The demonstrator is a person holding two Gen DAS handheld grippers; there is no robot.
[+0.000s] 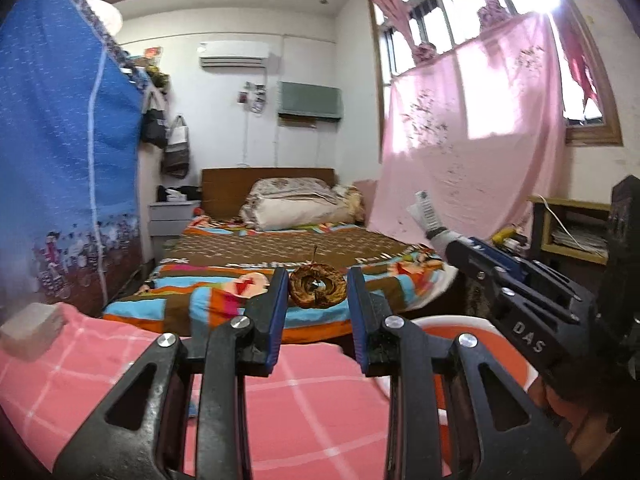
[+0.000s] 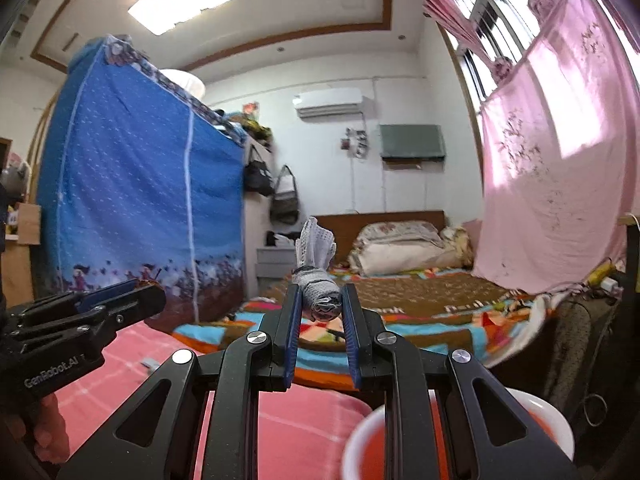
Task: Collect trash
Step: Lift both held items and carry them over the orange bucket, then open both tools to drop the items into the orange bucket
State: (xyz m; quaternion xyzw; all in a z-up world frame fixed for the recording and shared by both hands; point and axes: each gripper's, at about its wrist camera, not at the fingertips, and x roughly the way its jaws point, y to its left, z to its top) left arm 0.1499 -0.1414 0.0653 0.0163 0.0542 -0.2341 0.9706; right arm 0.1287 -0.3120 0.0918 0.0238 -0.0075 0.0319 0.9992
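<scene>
black left fingers clench a brown core; "genrobot.ai" right fingers clench a wrapper.

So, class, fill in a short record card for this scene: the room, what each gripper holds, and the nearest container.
room: bedroom with a bed and a blue wardrobe
left gripper: shut on a brown apple core
right gripper: shut on a crumpled white wrapper
container: red bin with a white rim, low and right of the right gripper
foreground: pink checked cloth under both grippers
lighting: bright window behind a pink curtain
</scene>
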